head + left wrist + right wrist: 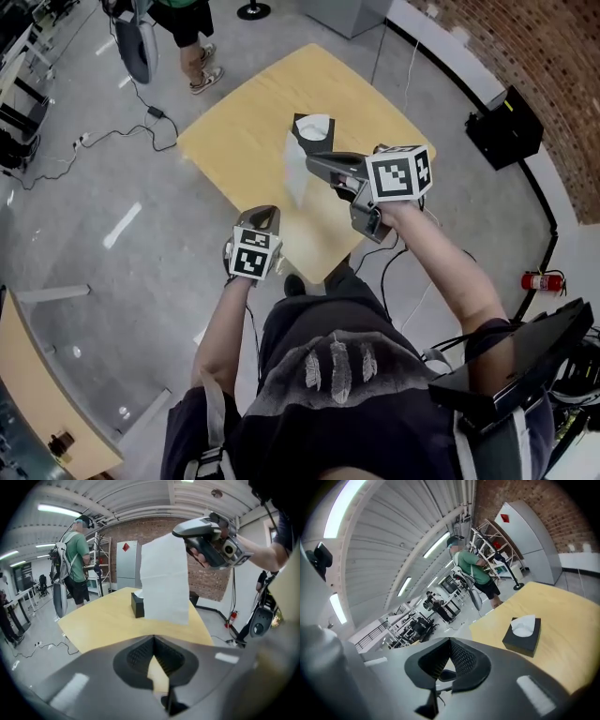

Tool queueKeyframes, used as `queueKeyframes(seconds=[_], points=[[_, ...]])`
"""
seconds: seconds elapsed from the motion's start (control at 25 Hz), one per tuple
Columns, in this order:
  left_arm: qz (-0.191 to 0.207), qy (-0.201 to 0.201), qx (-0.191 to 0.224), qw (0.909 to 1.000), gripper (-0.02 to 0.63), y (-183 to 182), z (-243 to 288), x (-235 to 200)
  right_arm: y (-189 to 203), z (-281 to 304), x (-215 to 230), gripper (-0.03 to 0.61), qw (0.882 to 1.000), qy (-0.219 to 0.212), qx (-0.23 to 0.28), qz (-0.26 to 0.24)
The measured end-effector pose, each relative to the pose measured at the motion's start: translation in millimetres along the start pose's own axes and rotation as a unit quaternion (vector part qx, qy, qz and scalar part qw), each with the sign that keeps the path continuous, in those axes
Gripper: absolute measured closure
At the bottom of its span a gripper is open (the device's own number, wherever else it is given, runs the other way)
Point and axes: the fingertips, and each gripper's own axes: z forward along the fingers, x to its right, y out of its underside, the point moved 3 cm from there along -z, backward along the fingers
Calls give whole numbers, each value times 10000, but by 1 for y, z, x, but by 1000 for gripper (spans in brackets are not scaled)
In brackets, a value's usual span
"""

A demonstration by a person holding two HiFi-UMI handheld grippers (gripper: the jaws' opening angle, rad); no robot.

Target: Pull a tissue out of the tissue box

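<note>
Head view, left side: grey floor (94, 281) with a black cable (122, 131) trailing over it; corner of another wooden top (37, 375) at the lower left.
Far side: legs of a person (192, 42) beyond the table (234, 141), well apart from it; green shirt and shorts in the left gripper view.
Right side: brick wall (553, 56), black case (503, 127) on the floor below it, red fire extinguisher (541, 280) nearer the wearer.
In the way: from the left gripper's camera, the hanging sheet covers the right part of the box.
Tissue box (313, 129): black, upright on the yellow table towards its far half, slot facing up, a white tuft (523, 625) poking out.
Tissue (296, 173): in the air above the table, on the near side of the box and clear of it; long axis vertical, pinched at its top right corner as the left gripper view shows it, lower edge hanging free.
Left gripper (265, 217): low over the table's near edge, pointing forward and down; jaw tips closed together with nothing between them.
Left arm: bare forearm reaching forward from the lower left, marker cube facing up.
Right gripper (311, 161): clenched on the tissue's top corner, held higher than the left one, aimed at the box and nearly level.
Right arm: forearm stretched forward from the lower right, wrist rolled so the marker cube faces the head camera.
</note>
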Motion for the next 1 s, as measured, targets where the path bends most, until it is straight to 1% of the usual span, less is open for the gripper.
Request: queueKeyframes(seconds=[0.08, 0.2, 0.36, 0.48, 0.56, 0.76, 0.88, 1.0], points=[[-12, -22, -49, 10000, 614, 4, -3, -1, 14, -4, 10, 578, 9996, -11, -48, 283], [-84, -55, -154, 9998, 614, 9, -5, 0, 42, -11, 32, 578, 9982, 35, -283, 520], [-38, -187, -248, 9995, 614, 8, -4, 0, 79, -20, 71, 578, 9952, 336, -610, 685], [-129, -235, -358, 9990, 614, 7, -3, 3, 99, -28, 102, 578, 9922, 650, -784, 719], [-98, -282, -424, 9987, 614, 4, -1, 5, 108, -32, 120, 578, 9904, 801, -896, 679], [-132, -363, -603, 9974, 614, 2, 2, 16, 126, -41, 158, 578, 9858, 1064, -1087, 707], [-122, -419, -680, 9967, 614, -1, 7, 21, 130, -44, 175, 578, 9837, 1161, -1153, 743], [-104, -460, -737, 9962, 614, -6, 12, 27, 134, -48, 187, 578, 9820, 1238, -1276, 640]])
